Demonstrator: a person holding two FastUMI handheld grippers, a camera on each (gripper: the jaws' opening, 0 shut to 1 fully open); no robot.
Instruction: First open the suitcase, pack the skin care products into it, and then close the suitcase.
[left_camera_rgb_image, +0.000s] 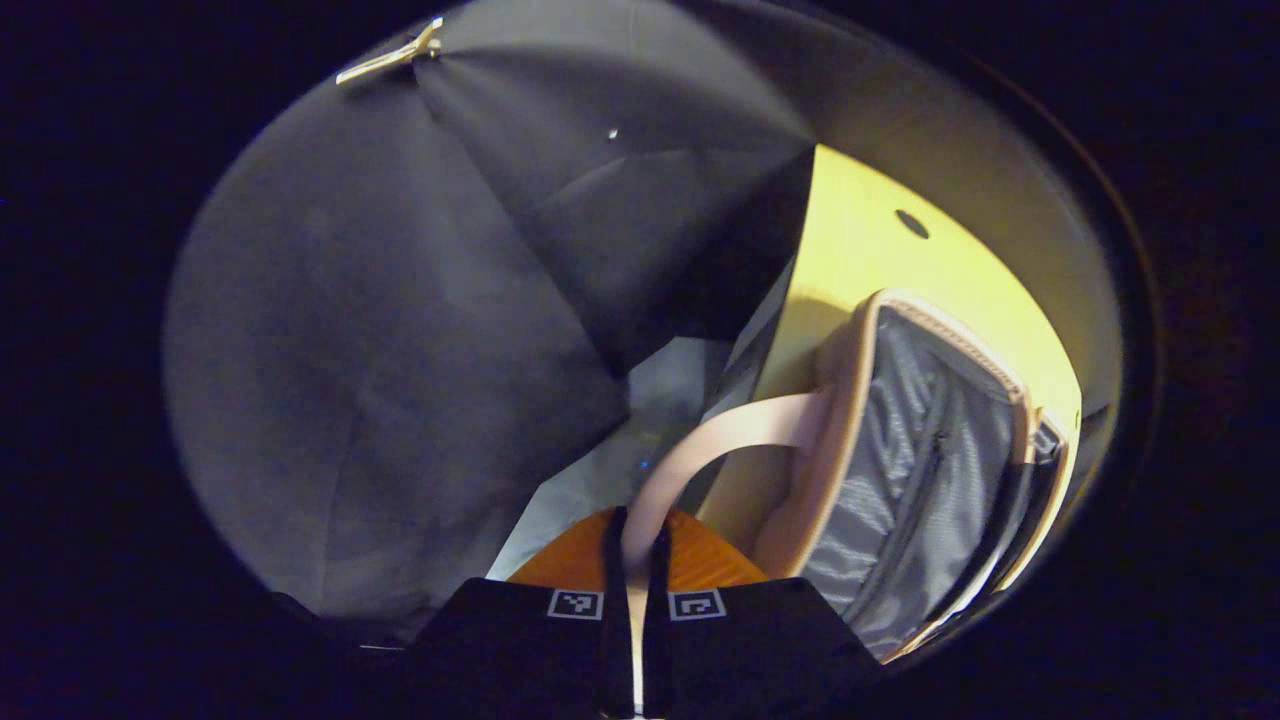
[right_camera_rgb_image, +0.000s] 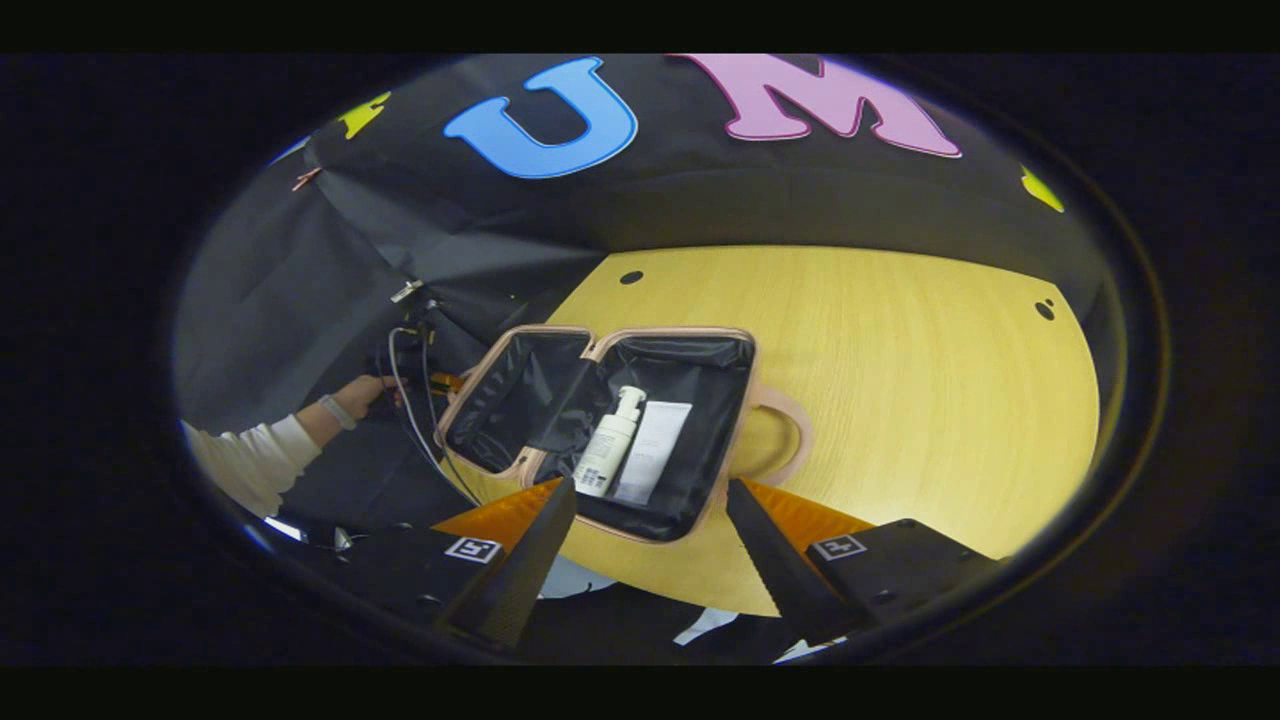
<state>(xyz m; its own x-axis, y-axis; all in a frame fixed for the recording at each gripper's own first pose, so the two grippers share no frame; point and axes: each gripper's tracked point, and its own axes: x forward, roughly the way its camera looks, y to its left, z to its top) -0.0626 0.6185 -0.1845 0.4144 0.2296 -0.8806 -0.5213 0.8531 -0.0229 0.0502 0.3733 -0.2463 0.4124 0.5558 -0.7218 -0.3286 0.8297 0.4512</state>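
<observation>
The left claw (left_camera_rgb_image: 634, 570) is closed on the pink handle (left_camera_rgb_image: 720, 440) of the lid half (left_camera_rgb_image: 900, 470) of the suitcase, both fingers pinching the strap. The right claw (right_camera_rgb_image: 650, 540) hangs open over the near counter (right_camera_rgb_image: 900, 380) edge, gripping nothing.

Risks:
- The handle is a thin, curved strap. It may slip from the pinch, and the lid would then drop freely rather than close under control.
- The pump bottle (right_camera_rgb_image: 610, 445) has a raised head. If it stands proud of the rim, the lid could jam on it.
- Pulling on the lid alone may drag the suitcase (right_camera_rgb_image: 600, 420) across the counter, since nothing braces it.

Count, near to far:
- Two claws.
- One suitcase, lying open in two halves on the counter.
- Two skin care products, one pump bottle and one flat tube (right_camera_rgb_image: 652, 450), side by side in the right half.
- Two handles.
</observation>
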